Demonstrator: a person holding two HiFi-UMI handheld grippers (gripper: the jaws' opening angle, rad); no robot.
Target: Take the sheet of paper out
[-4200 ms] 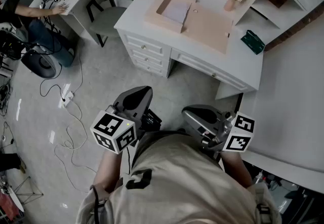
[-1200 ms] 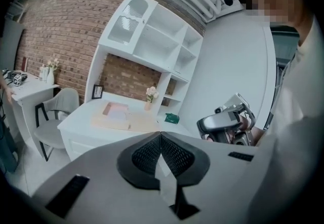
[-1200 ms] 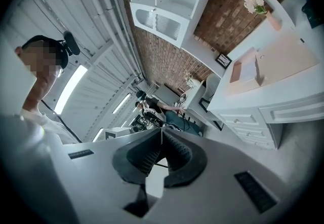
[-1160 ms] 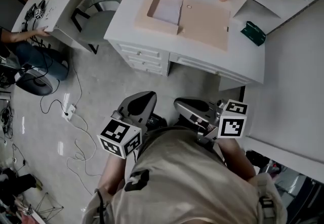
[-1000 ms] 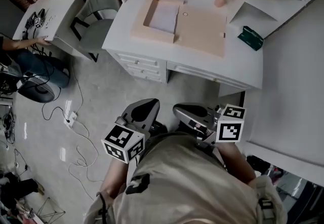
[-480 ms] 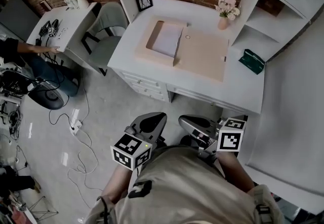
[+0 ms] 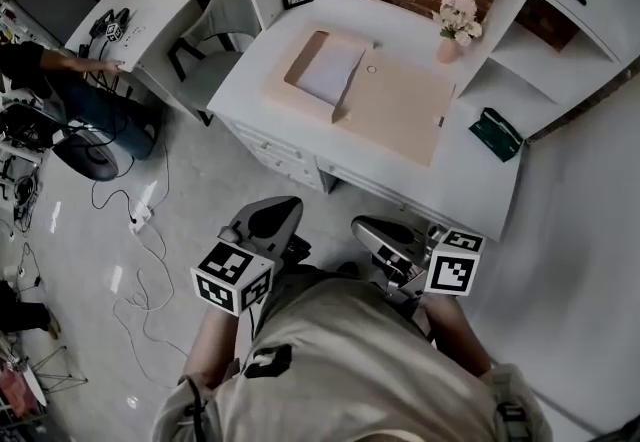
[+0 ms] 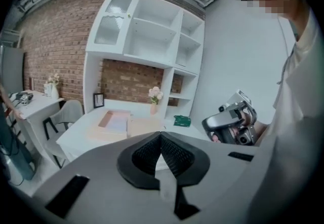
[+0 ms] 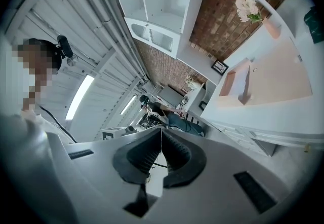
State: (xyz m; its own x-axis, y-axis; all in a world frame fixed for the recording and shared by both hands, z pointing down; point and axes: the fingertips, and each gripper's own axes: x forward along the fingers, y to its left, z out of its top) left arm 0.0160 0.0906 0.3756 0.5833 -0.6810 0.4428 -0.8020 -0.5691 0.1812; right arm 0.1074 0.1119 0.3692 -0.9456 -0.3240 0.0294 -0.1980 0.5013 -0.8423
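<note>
1. The left gripper (image 8: pixel 161 135) has its jaws closed tip to tip, with nothing between them.
2. The right gripper (image 9: pixel 161 129) is closed the same way and empty. Both are held close in front of the person, well apart from the desk (image 7: pixel 475 180).
3. The sheet of paper (image 7: pixel 330 78) lies inside the open beige box (image 7: pixel 297 100) on the left half of the desk top. The box's lid (image 7: pixel 395 115) is folded flat across the middle.
4. A vase of flowers (image 7: pixel 452 35) stands at the back edge, and a green object (image 7: pixel 497 135) lies near the right end.

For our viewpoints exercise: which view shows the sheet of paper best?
Head view: it looks down on the sheet of paper. Left gripper view shows it small, foreshortened; right gripper view barely, almost edge-on.
</note>
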